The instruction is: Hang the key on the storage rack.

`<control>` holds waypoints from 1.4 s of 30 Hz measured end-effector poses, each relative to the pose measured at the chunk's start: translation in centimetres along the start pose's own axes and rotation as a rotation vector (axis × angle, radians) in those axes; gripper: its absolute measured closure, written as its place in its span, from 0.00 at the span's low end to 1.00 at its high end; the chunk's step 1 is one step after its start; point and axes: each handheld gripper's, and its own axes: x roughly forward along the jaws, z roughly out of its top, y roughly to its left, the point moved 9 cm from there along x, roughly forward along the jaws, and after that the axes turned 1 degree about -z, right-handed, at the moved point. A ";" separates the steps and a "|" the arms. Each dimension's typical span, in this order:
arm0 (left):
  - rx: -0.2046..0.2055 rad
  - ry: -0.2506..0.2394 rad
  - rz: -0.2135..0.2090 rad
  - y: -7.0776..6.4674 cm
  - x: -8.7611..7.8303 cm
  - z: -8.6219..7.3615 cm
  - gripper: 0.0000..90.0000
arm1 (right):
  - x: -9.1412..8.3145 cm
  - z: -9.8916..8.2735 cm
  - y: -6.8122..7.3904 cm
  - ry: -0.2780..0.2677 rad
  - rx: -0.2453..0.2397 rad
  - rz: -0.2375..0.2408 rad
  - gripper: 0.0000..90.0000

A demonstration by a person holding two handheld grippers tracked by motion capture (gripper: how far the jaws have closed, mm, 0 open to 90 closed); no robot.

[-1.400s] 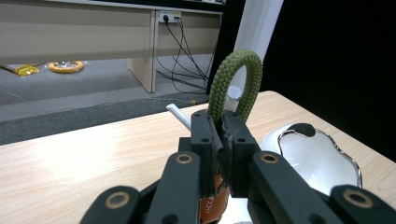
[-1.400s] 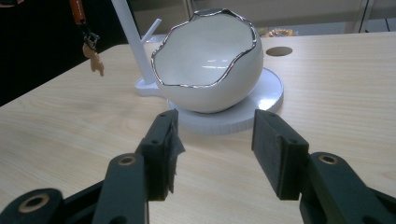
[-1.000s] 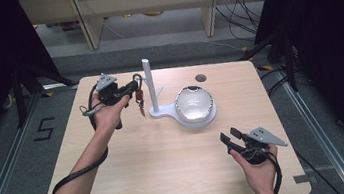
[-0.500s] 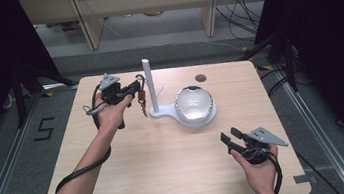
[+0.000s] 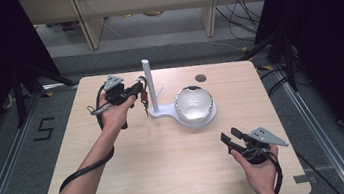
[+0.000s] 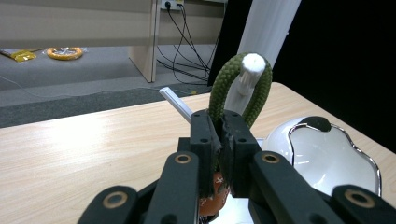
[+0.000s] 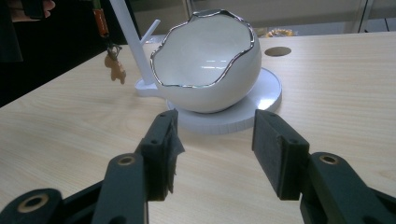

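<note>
Wooden table [image 5: 134, 172] w/ dark curtains both sides. We see the left gripper [image 6: 218, 135] clenched on a green cord loop [image 6: 223, 81], held at the top of the white post [image 5: 148, 82]; a small charm [image 7: 114, 66] dangles below. Egg-shaped bowl [image 5: 194, 102] sits at 3 o'clock from the post. Right gripper [image 7: 215, 140], at 5 o'clock from the bowl, jaws spread, holding nothing.

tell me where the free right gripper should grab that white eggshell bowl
Probably the bowl's jagged silver-edged rim, on the side facing the right gripper. The body is round, smooth and wider than the open jaws, so a side squeeze would likely slip. The opening tilts toward that gripper; one jaw inside the wall and one outside, coming in low across the table, looks most secure.
</note>
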 end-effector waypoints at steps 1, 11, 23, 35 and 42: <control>0.001 0.002 0.002 0.0 0.0 0.0 0.93 | 0.0 0.0 0.0 0.001 0.002 0.001 0.57; 0.004 0.030 -0.003 0.2 0.0 -1.2 0.81 | -0.1 -0.2 0.4 0.010 0.047 0.016 0.57; 0.111 0.022 0.041 0.4 -3.3 -2.6 0.54 | -0.1 0.0 -0.2 -0.007 0.006 -0.003 0.57; 0.168 -0.003 0.072 0.8 -8.8 -6.8 0.41 | -0.1 -0.4 -0.6 0.015 0.010 -0.007 0.57; 0.130 -0.009 0.092 1.4 -11.7 -11.5 0.37 | 0.1 -0.5 -0.6 0.003 0.011 -0.004 0.56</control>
